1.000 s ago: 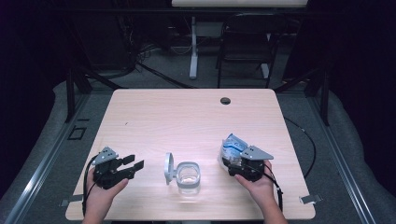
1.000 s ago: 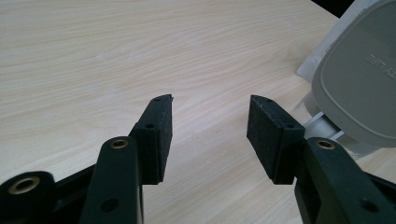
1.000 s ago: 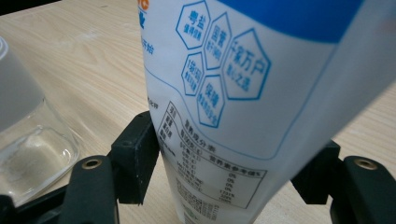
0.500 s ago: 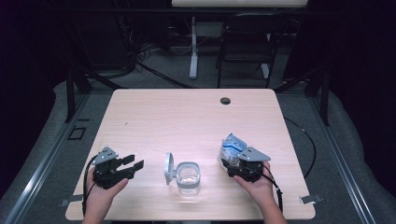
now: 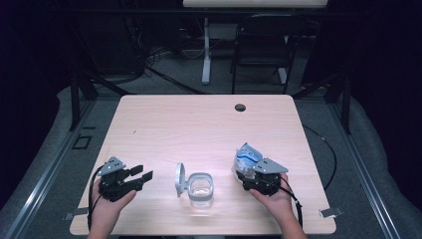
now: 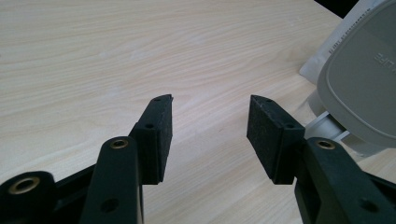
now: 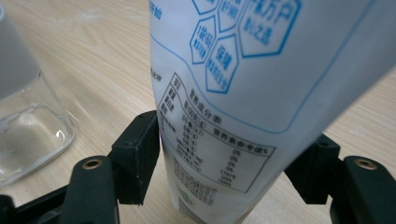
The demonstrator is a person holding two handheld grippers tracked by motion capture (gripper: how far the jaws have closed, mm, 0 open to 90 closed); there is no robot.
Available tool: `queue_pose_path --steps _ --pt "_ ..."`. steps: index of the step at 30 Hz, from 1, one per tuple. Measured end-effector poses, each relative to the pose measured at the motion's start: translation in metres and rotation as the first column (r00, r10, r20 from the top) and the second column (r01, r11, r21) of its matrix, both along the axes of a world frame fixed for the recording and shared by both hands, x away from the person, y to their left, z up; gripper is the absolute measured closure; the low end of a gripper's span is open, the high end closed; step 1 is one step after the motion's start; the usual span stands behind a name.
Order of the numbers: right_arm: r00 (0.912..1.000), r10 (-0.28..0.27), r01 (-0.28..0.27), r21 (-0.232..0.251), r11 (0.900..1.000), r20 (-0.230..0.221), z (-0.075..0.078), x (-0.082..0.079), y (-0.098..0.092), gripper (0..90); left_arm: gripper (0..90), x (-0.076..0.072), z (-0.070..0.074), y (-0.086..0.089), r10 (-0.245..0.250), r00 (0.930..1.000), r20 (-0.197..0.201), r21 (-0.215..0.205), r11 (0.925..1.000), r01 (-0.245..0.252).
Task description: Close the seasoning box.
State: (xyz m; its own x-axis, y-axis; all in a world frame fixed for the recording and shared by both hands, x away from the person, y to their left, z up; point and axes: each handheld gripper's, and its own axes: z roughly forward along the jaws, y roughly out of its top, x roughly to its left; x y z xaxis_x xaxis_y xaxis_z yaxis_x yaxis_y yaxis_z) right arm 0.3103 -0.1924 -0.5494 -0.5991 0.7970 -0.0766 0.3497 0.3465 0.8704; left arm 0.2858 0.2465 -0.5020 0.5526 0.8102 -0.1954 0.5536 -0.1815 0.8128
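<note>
High view, set against the frame a second ago: both grippers and the jar sit where they were, with no visible shift. Nearest the person, the left gripper (image 5: pixel 141 177) rests on the table (image 5: pixel 199 124), its jaws spread wide with bare wood between them. Just to its right stands the clear glass jar (image 5: pixel 200 190), hinged grey lid (image 5: pixel 180 179) flipped open on its left side; I cannot tell whether anything is inside. Right of the jar, the right gripper (image 5: pixel 245 175) clamps a white-and-blue printed pouch (image 5: pixel 245 158), which rises upright from between the jaws.
</note>
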Motion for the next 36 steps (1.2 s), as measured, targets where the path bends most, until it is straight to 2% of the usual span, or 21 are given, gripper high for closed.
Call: queue_pose_path --steps 3,6,9,22,26,31,36 --pt "1.0000 0.002 -0.002 -0.009 1.000 -0.008 -0.001 0.000 -0.001 33.6 50.9 0.000 0.000 0.000 0.001 1.0000 0.000 0.001 1.0000 -0.001" --pt "0.9997 0.000 0.000 0.013 1.000 -0.025 -0.006 0.000 -0.002 34.0 50.9 0.000 0.000 0.000 0.000 1.0000 0.000 0.000 1.0000 0.000" --pt "0.9993 -0.006 0.006 -0.003 1.000 -0.038 -0.012 0.000 -0.001 34.0 50.9 0.000 0.000 0.000 0.000 1.0000 0.000 0.000 1.0000 0.000" --pt "0.9996 -0.015 0.015 0.002 1.000 -0.025 -0.019 0.002 0.004 32.3 50.9 0.001 -0.001 0.001 0.002 1.0000 -0.005 0.005 1.0000 -0.002" --pt "0.9997 -0.020 0.020 -0.013 1.000 -0.016 -0.022 0.003 0.007 31.6 50.9 0.001 -0.002 0.001 0.001 1.0000 -0.005 0.007 1.0000 -0.001" --pt "0.9995 -0.031 0.032 -0.057 0.998 0.009 -0.025 0.003 0.011 29.4 50.9 0.001 -0.002 0.002 0.003 1.0000 -0.003 0.007 1.0000 -0.003" --pt "0.9980 -0.060 0.061 -0.059 0.996 0.020 -0.028 0.003 0.015 30.1 50.9 0.001 -0.001 0.001 0.005 1.0000 -0.003 0.002 1.0000 -0.005"
